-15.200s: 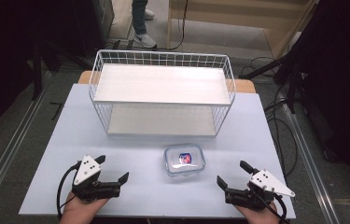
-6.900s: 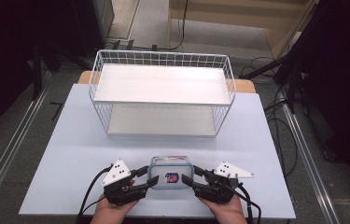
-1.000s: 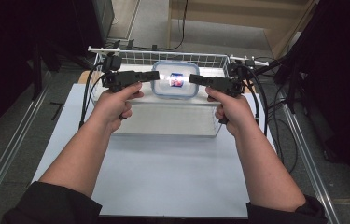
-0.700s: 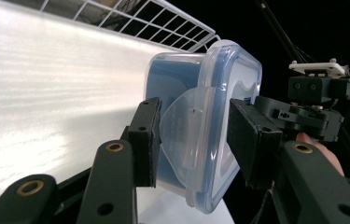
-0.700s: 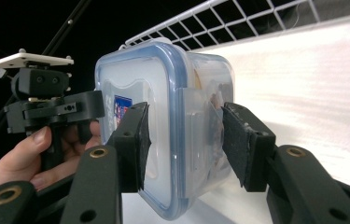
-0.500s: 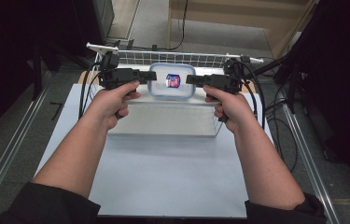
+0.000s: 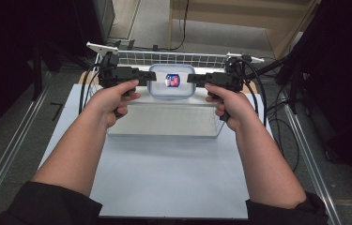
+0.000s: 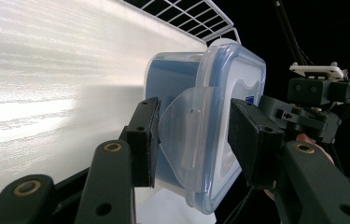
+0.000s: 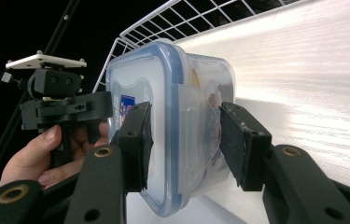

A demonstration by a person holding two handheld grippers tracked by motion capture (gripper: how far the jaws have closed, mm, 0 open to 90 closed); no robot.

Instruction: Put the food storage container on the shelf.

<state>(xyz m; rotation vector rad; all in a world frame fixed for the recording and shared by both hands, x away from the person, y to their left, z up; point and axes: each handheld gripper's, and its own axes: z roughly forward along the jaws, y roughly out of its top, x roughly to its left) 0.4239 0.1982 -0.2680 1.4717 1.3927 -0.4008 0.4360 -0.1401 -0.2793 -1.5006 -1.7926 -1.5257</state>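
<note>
Pale blue surface (image 7: 173, 173), dark room beyond; white wire rack (image 7: 164, 58) with wooden top shelf at far side. Stage: lift done, placement on shelf pending. Clear lidded container (image 7: 171, 82), blue rim seal, rounded corners, small red-and-blue label on lid, brownish contents faintly visible; suspended above top shelf, not yet resting. Left claw (image 8: 189, 140) spread around one latch tab, right claw (image 9: 182, 140) likewise bracketing opposite edge.
</note>
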